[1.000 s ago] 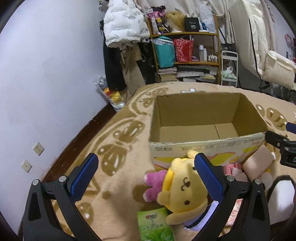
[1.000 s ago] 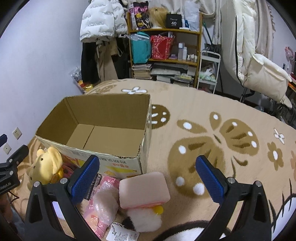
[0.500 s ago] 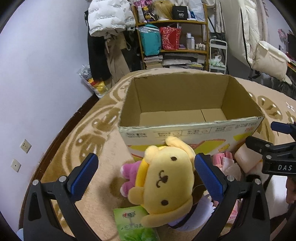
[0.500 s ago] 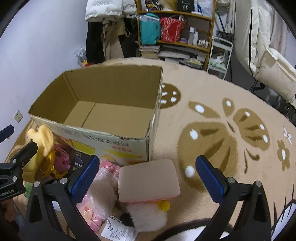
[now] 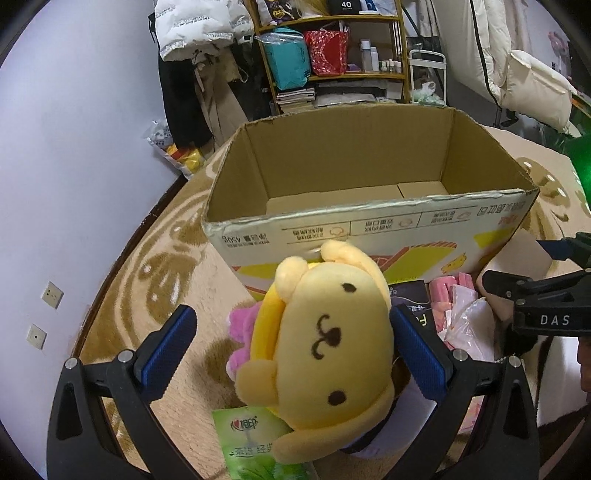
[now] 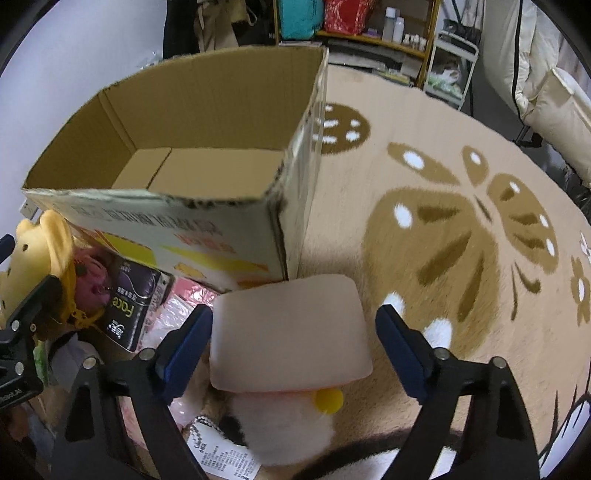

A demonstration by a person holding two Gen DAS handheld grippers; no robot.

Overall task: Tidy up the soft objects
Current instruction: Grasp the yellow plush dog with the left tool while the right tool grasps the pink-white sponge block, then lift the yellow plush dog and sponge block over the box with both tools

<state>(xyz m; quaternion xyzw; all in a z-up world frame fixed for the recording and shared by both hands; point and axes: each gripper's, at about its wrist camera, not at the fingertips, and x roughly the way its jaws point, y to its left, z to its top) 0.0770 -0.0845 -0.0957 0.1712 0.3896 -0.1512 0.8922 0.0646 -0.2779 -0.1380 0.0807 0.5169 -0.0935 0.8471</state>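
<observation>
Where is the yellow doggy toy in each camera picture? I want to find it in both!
Left wrist view: the yellow plush dog fills the lower middle, between the left gripper fingers.
Right wrist view: the same plush dog peeks in at the far left edge, partly cut off.
Shared landmark: the open cardboard box stands just behind it in both.

"DAS" on the right gripper [image 5: 546, 295], "40" on black shelf box [image 5: 346, 5], "Face" on dark packet [image 6: 127, 314]
</observation>
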